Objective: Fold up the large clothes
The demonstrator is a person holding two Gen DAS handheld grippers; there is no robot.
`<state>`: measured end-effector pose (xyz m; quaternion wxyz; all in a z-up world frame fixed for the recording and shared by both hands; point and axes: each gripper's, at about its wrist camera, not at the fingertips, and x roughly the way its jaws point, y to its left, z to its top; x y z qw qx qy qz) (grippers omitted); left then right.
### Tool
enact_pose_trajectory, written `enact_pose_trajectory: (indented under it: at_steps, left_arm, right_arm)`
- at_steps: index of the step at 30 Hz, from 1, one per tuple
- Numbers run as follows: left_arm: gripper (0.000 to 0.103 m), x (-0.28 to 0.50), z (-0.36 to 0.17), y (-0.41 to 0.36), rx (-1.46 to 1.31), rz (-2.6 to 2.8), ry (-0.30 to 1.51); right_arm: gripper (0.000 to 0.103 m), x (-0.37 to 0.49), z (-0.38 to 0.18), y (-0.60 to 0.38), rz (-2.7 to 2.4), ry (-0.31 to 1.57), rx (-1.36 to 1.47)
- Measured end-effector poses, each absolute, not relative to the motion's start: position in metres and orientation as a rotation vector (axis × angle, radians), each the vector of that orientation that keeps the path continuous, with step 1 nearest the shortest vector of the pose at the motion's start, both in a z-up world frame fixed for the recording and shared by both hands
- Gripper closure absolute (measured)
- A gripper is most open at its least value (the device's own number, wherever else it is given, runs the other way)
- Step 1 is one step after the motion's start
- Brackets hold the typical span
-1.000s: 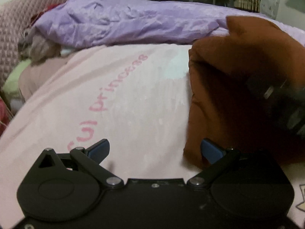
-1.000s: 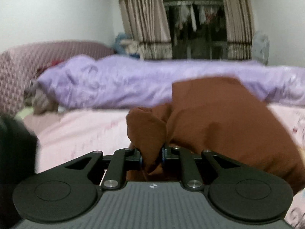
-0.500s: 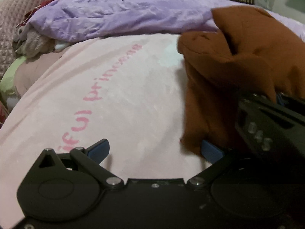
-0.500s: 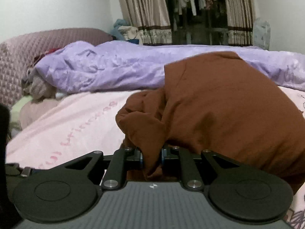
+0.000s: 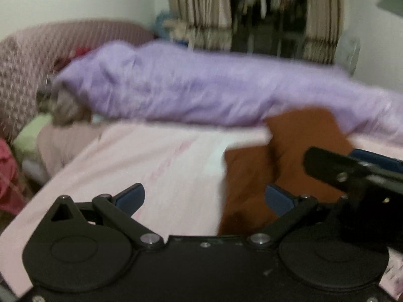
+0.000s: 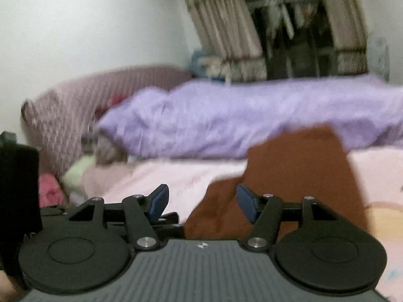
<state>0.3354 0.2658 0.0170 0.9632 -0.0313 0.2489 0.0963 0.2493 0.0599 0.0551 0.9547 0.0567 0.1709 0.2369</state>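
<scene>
Both views are smeared by motion blur, so fine detail is lost. The brown garment [image 5: 289,166] lies in a rumpled heap on the pink bedsheet [image 5: 156,166], its far edge reaching up against the long lilac quilt [image 5: 201,93] that runs across the bed behind it.

In the left wrist view, the left gripper [image 5: 204,198] has its blue-tipped fingers spread wide with nothing between them. The left finger sits over bare pink sheet, while the right finger lies over the near left edge of the brown cloth; whether it touches the fabric cannot be told. The right gripper [image 5: 357,173] shows at the right edge of this view as a dark bar above the garment's right part.

In the right wrist view, the right gripper [image 6: 200,200] also has its fingers parted and holds nothing. The brown garment [image 6: 297,176] lies ahead and to the right, its left edge falling in the gap between the fingers and its bulk rising behind the right finger. The quilted mauve headboard [image 6: 75,115] stands at the left, and curtains [image 6: 226,37] hang at the far wall.
</scene>
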Motion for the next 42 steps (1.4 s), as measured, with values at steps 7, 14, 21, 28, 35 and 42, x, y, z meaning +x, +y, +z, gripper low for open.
enact_pose_trajectory:
  at_steps: [7,14,21,28,35,42]
  left_arm:
    - [0.0,0.375,0.011,0.234,-0.066,0.138,0.46]
    - [0.0,0.422,-0.102,0.232,0.004,0.191,0.673]
    - [0.0,0.417,-0.043,0.238,-0.012,0.21,0.615]
    - [0.0,0.469,0.018,0.232,-0.097,0.167,0.39]
    - [0.0,0.554,-0.066,0.218,0.046,0.213,0.528]
    - [0.0,0.562,-0.076,0.237,-0.047,0.19,0.578]
  right_arm:
    - [0.097,0.27,0.055,0.007,0.24,0.28,0.141]
    - [0.103,0.341,-0.065,-0.013,0.21,0.585,0.313]
    - [0.098,0.325,-0.011,-0.013,0.237,0.493,0.301]
    - [0.096,0.376,0.027,-0.012,0.152,0.342,0.189]
    - [0.096,0.464,-0.035,-0.001,0.064,0.5,0.144]
    - [0.096,0.47,-0.058,0.004,0.055,0.581,0.146]
